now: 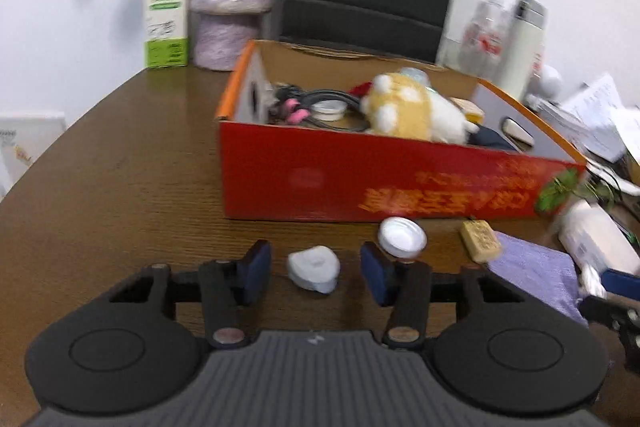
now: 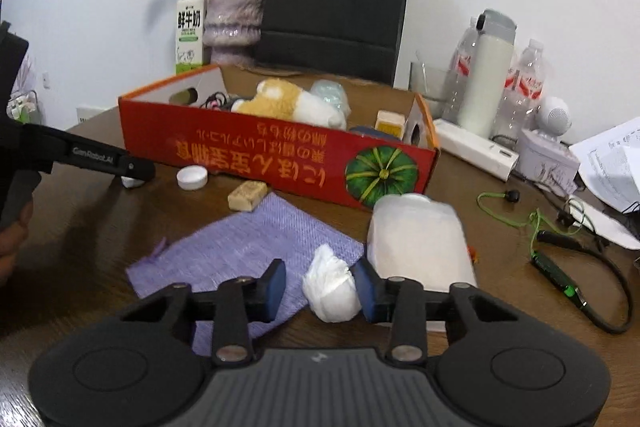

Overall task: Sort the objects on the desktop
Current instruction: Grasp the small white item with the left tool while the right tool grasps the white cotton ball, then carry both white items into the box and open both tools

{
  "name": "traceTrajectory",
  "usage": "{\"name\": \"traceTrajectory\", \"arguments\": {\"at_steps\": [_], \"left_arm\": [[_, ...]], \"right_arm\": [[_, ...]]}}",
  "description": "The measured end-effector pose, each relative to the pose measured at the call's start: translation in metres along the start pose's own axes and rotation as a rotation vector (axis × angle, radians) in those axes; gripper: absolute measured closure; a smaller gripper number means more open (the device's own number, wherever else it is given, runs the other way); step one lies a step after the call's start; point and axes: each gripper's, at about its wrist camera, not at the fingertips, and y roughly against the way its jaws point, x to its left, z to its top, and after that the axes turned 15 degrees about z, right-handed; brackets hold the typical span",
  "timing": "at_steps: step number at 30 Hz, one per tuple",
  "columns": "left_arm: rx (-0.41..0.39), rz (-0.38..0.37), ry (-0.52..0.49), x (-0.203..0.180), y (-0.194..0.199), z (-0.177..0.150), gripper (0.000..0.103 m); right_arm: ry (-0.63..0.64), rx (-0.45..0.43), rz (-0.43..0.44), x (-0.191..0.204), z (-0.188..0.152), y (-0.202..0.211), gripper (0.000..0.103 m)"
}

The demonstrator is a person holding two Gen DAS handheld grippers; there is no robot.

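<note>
A red cardboard box (image 1: 360, 187) (image 2: 280, 155) holds a plush toy (image 1: 412, 111) (image 2: 288, 103), cables and small items. My left gripper (image 1: 314, 273) is open around a small white heart-shaped object (image 1: 314, 269) on the table, pads apart from it. In the right wrist view that object (image 2: 132, 182) peeks out under the left gripper's fingers. My right gripper (image 2: 320, 285) is open around a crumpled white tissue (image 2: 332, 287); its right pad touches the tissue. A white cap (image 1: 402, 235) (image 2: 192, 177) and a tan block (image 1: 480, 241) (image 2: 247, 195) lie before the box.
A purple cloth (image 2: 248, 251) (image 1: 536, 267) lies on the brown table (image 1: 120, 187). A white tissue pack (image 2: 418, 239) sits right of the tissue. Milk carton (image 2: 190, 31), vase (image 2: 234, 23), black bag (image 2: 336, 7), bottles (image 2: 520, 83), thermos (image 2: 486, 79), green cable (image 2: 532, 227) and papers stand around.
</note>
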Motion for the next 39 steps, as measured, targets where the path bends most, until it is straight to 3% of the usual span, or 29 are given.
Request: {"name": "traceTrajectory", "arguments": {"at_steps": [1, 3, 5, 12, 15, 19, 23, 27, 34, 39], "left_arm": [[-0.003, -0.006, -0.013, -0.001, 0.0, -0.001, 0.051], [-0.007, -0.006, -0.039, -0.005, 0.002, -0.002, 0.067], [-0.011, 0.018, -0.043, -0.009, 0.001, -0.003, 0.075], [-0.016, 0.017, 0.01, -0.006, 0.033, -0.012, 0.076], [-0.037, -0.012, 0.042, -0.008, 0.067, -0.023, 0.076], [-0.066, 0.032, -0.015, -0.021, 0.104, -0.04, 0.076], [-0.076, -0.005, 0.0, -0.023, 0.134, -0.056, 0.076], [-0.079, -0.058, 0.025, -0.024, 0.164, -0.071, 0.076], [-0.12, -0.075, 0.023, -0.021, 0.204, -0.093, 0.076], [-0.12, -0.064, 0.021, -0.019, 0.211, -0.099, 0.075]], "right_arm": [[-0.003, -0.001, 0.005, 0.0, -0.002, -0.001, 0.084], [-0.013, -0.018, 0.007, -0.002, -0.003, 0.002, 0.086], [-0.049, -0.044, 0.015, -0.005, -0.003, 0.007, 0.087], [-0.12, -0.143, 0.077, 0.004, -0.004, 0.053, 0.087], [-0.137, -0.15, 0.12, 0.016, -0.013, 0.069, 0.087], [-0.141, -0.116, 0.152, 0.033, -0.035, 0.075, 0.087], [-0.15, -0.094, 0.167, 0.049, -0.053, 0.087, 0.087], [-0.12, -0.152, 0.196, 0.065, -0.061, 0.112, 0.087], [-0.056, -0.206, 0.176, 0.091, -0.069, 0.143, 0.087], [-0.054, -0.239, 0.175, 0.094, -0.072, 0.152, 0.087]]}}
